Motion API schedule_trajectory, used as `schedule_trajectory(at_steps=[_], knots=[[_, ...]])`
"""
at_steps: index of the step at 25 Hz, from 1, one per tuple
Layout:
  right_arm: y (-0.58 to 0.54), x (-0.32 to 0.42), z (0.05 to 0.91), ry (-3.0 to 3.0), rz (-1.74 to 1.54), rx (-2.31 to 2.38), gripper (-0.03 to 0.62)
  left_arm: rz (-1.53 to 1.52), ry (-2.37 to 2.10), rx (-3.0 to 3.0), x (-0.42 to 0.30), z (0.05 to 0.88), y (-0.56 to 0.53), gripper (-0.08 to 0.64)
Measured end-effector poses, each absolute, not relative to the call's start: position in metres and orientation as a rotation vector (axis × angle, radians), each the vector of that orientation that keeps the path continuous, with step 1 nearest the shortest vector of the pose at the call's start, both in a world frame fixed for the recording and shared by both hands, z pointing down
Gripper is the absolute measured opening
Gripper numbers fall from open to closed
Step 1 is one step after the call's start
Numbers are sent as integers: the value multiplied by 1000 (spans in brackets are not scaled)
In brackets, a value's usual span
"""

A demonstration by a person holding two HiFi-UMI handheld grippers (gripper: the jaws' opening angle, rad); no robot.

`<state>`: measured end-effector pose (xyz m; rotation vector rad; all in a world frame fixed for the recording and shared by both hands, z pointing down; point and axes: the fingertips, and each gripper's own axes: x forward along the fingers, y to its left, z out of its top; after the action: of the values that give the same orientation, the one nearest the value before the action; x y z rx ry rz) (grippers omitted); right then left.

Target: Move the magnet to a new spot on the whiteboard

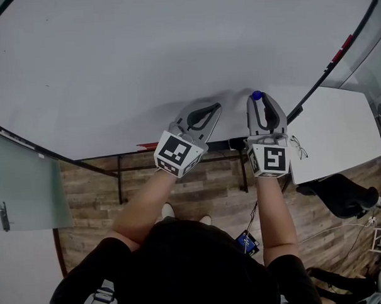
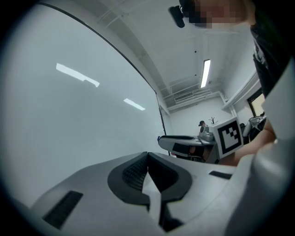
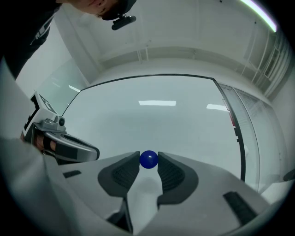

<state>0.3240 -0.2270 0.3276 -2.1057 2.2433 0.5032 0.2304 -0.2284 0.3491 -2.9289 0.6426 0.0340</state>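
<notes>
Right gripper (image 3: 148, 161) pinches the blue ball magnet (image 1: 257, 95) at its tips, whiteboard (image 1: 142, 56) directly ahead. Left gripper (image 2: 147, 156) alongside, jaws pressed together, empty.

Magnet (image 3: 148, 159) glossy, smooth; whiteboard (image 1: 142, 56) smooth w/ soft sheen; floor (image 1: 211, 191) matt wood-grain planks.

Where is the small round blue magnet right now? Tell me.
The small round blue magnet sits pinched between the right gripper's jaw tips, close to the white whiteboard's lower edge in the head view, right of the left gripper.
</notes>
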Motion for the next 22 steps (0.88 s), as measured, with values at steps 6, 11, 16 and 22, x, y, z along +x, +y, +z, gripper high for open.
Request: schedule_trajectory(at_steps=[6,11,16,22], knots=[[-240,347,333,2223,475,-2122,118,22,610,-2935,263,355,-230,5],[-251,359,340,2222,451,-2123,118,20,628,-2932,281,361,-238,5],[-259,363,346,2232,437,-2115,118,23,642,-2939,290,366,-244,5],[-267,368,355,2239,413,-2121,118,10,653,-2943,293,371,-249,5]])
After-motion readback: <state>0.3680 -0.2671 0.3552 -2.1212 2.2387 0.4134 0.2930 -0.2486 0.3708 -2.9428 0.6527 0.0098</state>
